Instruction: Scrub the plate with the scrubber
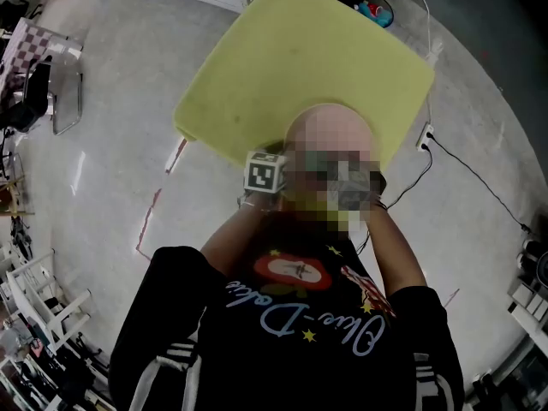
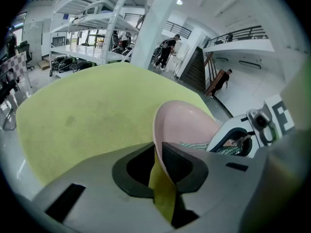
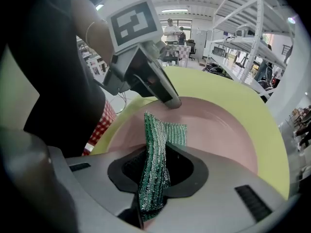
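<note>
Plate up on edge in your L gripper, scrubber end on its face.
Your L gripper (image 2: 158, 152) is nearly closed, jaws pinching the rim of the plate (image 2: 187, 123). Plate's pale pink, smooth, shallow, held over the yellow table (image 2: 87, 115), edge-on to the L gripper view w/ its hollow face turned toward your R gripper (image 3: 155, 154). R jaws are clamped on the scrubber (image 3: 154, 164): green, glittery ribbed mesh, folded, long axis running out along the jaws, far end lying on the plate's inner face near the L jaw tips.
</note>
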Demonstrator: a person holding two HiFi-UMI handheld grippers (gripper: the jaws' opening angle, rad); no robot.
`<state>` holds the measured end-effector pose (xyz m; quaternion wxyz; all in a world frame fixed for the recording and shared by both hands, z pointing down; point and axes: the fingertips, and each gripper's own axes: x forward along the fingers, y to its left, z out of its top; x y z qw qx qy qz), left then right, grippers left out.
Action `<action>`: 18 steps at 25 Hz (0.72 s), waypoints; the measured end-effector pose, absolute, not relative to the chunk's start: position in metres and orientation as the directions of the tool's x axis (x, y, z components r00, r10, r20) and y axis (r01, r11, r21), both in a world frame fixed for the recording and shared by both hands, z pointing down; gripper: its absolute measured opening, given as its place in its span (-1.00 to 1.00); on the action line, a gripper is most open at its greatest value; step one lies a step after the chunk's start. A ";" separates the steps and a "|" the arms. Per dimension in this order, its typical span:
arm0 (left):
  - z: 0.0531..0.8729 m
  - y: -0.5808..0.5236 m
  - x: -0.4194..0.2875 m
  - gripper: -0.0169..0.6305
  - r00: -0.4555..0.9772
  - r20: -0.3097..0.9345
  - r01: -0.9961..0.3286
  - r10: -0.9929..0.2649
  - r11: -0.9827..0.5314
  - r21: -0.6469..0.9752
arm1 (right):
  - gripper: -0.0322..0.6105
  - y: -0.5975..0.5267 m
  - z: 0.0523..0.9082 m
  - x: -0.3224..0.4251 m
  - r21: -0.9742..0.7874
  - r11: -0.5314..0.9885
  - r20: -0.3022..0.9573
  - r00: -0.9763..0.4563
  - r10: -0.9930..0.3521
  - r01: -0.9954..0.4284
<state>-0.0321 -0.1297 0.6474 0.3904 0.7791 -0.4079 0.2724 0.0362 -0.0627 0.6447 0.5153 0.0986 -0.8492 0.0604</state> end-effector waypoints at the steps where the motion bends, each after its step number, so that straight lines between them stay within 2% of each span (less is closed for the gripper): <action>1: 0.647 -0.129 -0.032 -0.82 0.518 0.744 -0.849 -0.422 -0.363 0.385 | -0.70 -0.059 0.644 0.035 -0.008 0.973 0.887 -0.451 -0.100 -0.231; 18: 0.652 -0.131 -0.030 -0.82 0.506 0.752 -0.853 -0.423 -0.377 0.361 | -0.70 -0.026 0.643 0.023 -0.165 0.964 0.878 -0.477 0.046 -0.209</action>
